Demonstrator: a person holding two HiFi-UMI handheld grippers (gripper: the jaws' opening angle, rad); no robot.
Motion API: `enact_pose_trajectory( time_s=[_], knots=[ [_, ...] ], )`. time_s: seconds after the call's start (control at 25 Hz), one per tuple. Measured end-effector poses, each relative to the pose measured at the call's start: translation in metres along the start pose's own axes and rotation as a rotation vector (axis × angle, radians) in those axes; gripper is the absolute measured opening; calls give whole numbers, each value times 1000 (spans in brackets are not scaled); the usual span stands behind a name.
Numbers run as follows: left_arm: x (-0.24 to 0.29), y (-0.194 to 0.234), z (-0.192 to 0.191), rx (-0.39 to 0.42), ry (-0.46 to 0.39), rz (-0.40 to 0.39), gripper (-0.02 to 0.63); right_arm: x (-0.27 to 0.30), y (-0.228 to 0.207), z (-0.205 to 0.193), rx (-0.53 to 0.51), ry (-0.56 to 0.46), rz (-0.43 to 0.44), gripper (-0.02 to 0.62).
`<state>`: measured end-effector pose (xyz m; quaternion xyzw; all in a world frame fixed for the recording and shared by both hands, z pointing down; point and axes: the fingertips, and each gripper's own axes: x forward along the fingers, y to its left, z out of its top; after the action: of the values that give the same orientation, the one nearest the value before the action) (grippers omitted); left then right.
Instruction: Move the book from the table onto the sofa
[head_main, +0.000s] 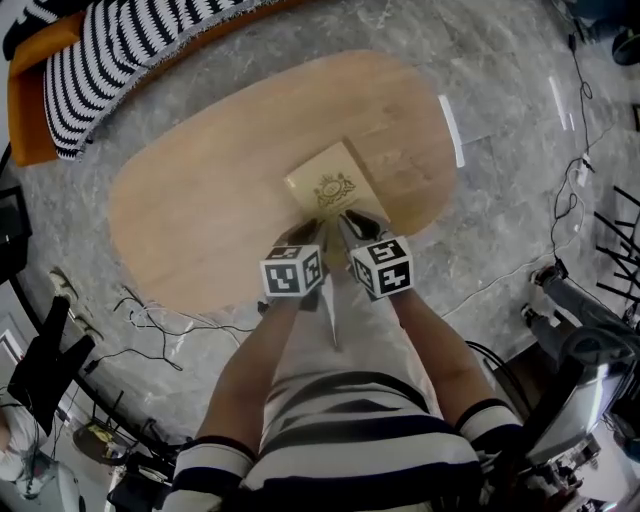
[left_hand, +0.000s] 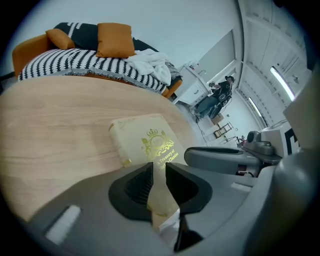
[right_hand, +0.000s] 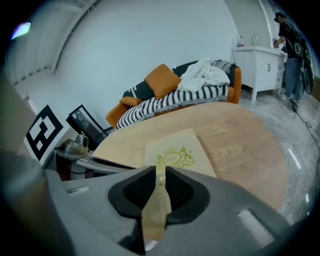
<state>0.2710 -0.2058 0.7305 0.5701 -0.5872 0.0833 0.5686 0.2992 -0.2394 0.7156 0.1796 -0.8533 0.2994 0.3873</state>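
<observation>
- The book (head_main: 330, 185) lies flat on the wooden table (head_main: 200, 220), cover up, near the table edge closest to the person. It has a pale cream cover with a gold crest.
- The sofa (head_main: 30, 110) is well apart from the book, across the table. It is orange, with a black-and-white striped blanket (head_main: 120, 50) over the seat.
- The left gripper (head_main: 312, 230) points steeply down at the near edge of the book. In the left gripper view its jaws stand a narrow gap apart (left_hand: 159, 167). The cream cover (left_hand: 142, 140) shows through that gap, and the pads do not press on anything.
- The right gripper (head_main: 352, 222) sits just beside the left one, aimed at the same near edge. In the right gripper view its jaws are likewise a little apart (right_hand: 160, 172), with the book cover (right_hand: 175, 152) seen through the slit and nothing clamped.
- Whether either set of tips touches the book I cannot tell.
- The person's forearms reach forward from a striped top (head_main: 350, 440), one hand on each gripper.
- On the sofa sit an orange cushion (left_hand: 115, 39) and a crumpled white cloth (left_hand: 150, 65).
- The floor (head_main: 500, 100) is grey marble, with cables (head_main: 150, 325) trailing over it beside the table.
- In the right gripper view a white cabinet (right_hand: 262, 67) stands past the sofa, with another person (right_hand: 292, 45) beside it.
</observation>
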Motion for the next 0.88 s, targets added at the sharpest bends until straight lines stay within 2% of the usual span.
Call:
enact_pose_trajectory(
  time_s=[0.32, 0.56, 0.68, 0.88],
  knots=[
    [9, 20, -1, -71, -18, 46, 132, 12, -25, -2, -9, 28, -3, 130],
    [16, 31, -5, -129, -33, 67, 211, 17, -46, 5, -37, 22, -22, 219],
    [20, 35, -7, -157, -37, 64, 236, 19, -55, 6, -64, 32, -37, 236],
    [28, 41, -7, -198, -46, 73, 242, 27, -62, 2, -102, 61, -25, 285]
  ],
)
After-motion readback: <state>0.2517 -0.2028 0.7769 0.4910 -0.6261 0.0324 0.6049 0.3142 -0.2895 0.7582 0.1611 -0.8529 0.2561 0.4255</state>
